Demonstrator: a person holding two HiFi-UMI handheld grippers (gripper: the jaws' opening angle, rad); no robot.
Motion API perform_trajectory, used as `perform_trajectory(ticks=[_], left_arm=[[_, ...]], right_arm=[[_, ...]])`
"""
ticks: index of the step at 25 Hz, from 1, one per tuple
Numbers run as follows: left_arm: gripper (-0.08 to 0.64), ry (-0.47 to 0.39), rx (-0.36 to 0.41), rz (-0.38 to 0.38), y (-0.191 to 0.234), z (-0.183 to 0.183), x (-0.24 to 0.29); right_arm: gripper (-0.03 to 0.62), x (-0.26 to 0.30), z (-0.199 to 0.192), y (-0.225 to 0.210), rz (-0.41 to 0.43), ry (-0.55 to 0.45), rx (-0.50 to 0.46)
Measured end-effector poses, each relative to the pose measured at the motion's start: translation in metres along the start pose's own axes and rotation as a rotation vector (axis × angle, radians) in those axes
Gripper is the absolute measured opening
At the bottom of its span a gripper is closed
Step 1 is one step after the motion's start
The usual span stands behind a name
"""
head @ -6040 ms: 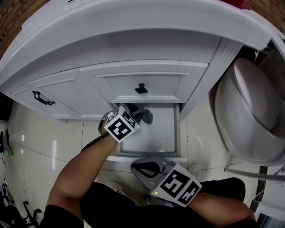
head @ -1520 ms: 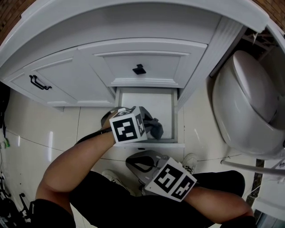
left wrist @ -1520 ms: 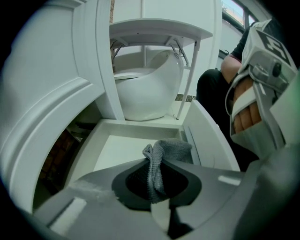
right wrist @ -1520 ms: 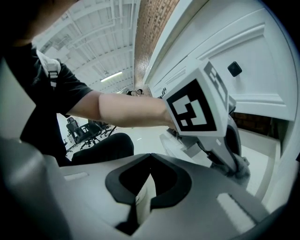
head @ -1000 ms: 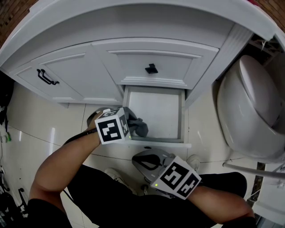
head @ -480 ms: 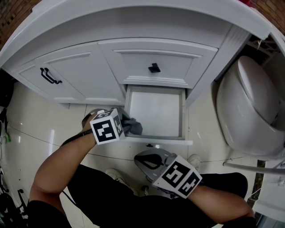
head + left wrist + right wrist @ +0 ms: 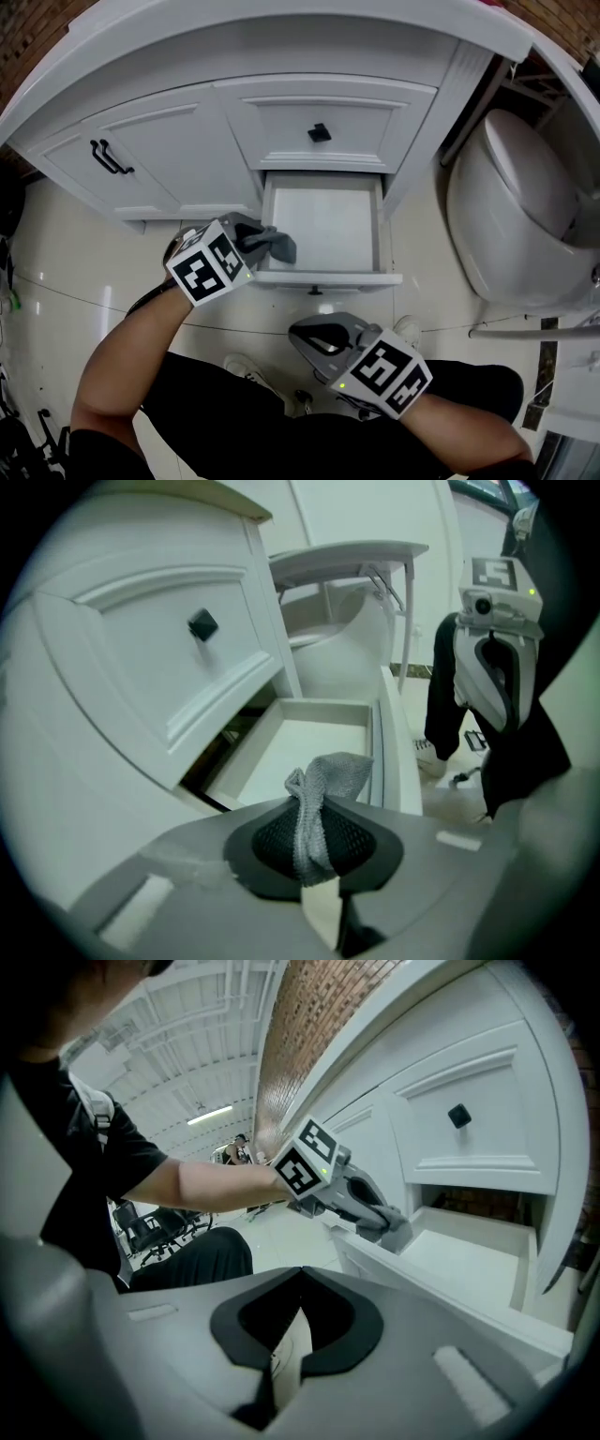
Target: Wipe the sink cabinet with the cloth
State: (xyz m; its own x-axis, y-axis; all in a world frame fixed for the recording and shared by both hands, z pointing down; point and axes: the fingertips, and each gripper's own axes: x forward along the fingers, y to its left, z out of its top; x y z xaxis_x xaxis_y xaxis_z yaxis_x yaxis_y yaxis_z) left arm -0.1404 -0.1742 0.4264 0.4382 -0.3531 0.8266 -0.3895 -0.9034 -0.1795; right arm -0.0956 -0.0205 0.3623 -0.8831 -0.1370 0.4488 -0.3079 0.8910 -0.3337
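**Limp cloth pinched at the drawer's left corner**

The left gripper [image 7: 251, 242] has its jaws clamped on a bunched fold of the grey cloth [image 7: 277, 247], at the front left corner of the open drawer [image 7: 323, 225] low in the sink cabinet [image 7: 178, 159]. The cloth looks light, limp and knitted. It should drape and drag rather than slip, so a pinch on a gathered wad suits it. The left forearm reaches forward, with the wrist angled in toward the drawer. The right gripper [image 7: 317, 336], jaws together on nothing, hangs near the person's lap.

No readable text, labels, brands or numbers anywhere. Only square black-white marker patterns on gripper cubes [image 7: 207, 264], [image 7: 384, 377].
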Motion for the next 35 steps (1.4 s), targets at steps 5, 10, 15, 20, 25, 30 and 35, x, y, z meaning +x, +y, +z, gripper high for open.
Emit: perform_trajectory(ticks=[5, 10, 15, 20, 25, 30, 35], left_arm=[[0.037, -0.254, -0.161, 0.093, -0.006, 0.029, -0.065], [0.037, -0.383, -0.228, 0.075, -0.065, 0.042, -0.112], [0.037, -0.473, -0.309, 0.039, -0.133, 0.032, -0.129], [0.037, -0.505, -0.346, -0.007, -0.18, 0.017, -0.127], [0.037, -0.51, -0.315, -0.012, -0.202, 0.019, -0.133], [0.037, -0.487, -0.311, -0.026, -0.222, 0.013, -0.127], [0.037, -0.488, -0.328, -0.051, -0.229, 0.009, -0.119]], right_arm=[[0.005, -0.027, -0.006, 0.003, -0.106, -0.067, 0.043], [0.005, -0.063, -0.014, 0.006, -0.224, -0.144, 0.059], [0.005, -0.093, -0.025, 0.019, -0.307, -0.171, 0.051], [0.005, -0.112, -0.028, 0.037, -0.341, -0.162, 0.008], [0.004, -0.121, -0.044, 0.044, -0.367, -0.163, 0.025], [0.004, -0.118, -0.065, 0.052, -0.364, -0.154, 0.043], [0.004, -0.111, -0.076, 0.055, -0.348, -0.138, 0.046]])
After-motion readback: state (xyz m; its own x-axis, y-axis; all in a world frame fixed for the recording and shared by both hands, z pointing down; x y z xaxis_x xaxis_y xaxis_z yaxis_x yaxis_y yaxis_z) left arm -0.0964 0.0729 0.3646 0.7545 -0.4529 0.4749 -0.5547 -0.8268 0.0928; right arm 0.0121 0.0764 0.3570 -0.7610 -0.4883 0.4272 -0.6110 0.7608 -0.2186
